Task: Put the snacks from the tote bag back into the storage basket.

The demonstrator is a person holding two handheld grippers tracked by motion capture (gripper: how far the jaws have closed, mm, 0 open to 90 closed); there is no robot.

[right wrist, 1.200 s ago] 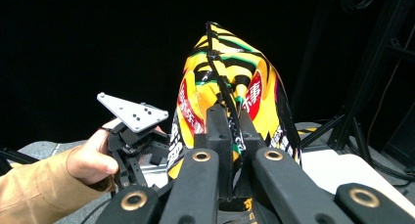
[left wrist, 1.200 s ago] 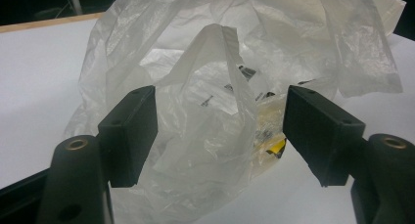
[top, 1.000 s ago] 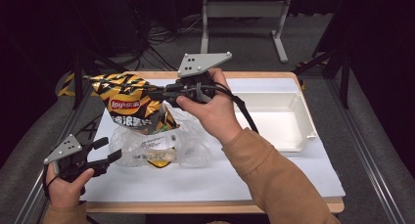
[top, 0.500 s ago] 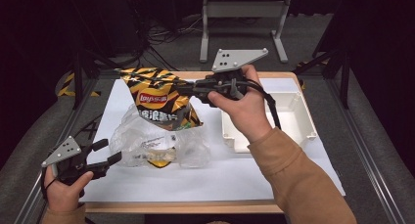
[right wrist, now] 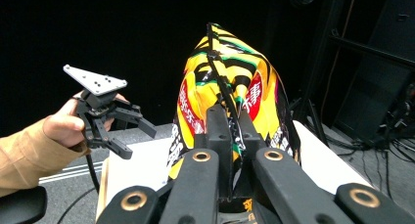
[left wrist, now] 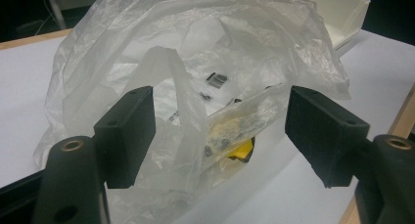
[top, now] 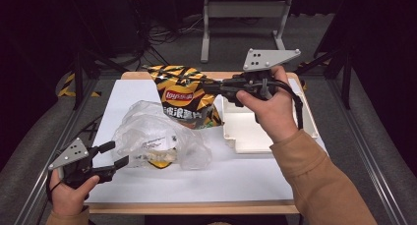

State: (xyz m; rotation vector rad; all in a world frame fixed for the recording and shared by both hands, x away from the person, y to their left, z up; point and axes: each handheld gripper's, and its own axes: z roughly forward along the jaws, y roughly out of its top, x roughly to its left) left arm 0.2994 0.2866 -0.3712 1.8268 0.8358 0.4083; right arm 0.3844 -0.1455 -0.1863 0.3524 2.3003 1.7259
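White counter (top: 246, 181) ran wide below; at seven o'clock the left gripper (top: 116, 155) gaped empty beside the plastic bag (top: 152, 136). Farther off, the right gripper (top: 209, 86) clamped the chip bag (top: 189, 99), hanging upright, tray (top: 246, 136) at its four o'clock.

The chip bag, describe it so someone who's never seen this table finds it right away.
Start at the white tray on the table's right; just left of it the chip bag hangs, pinched by the right gripper. Its yellow, black and orange stripes set it apart from the clear plastic bag.

Lay's logo on chip bag (top: 184, 99), Chinese characters below
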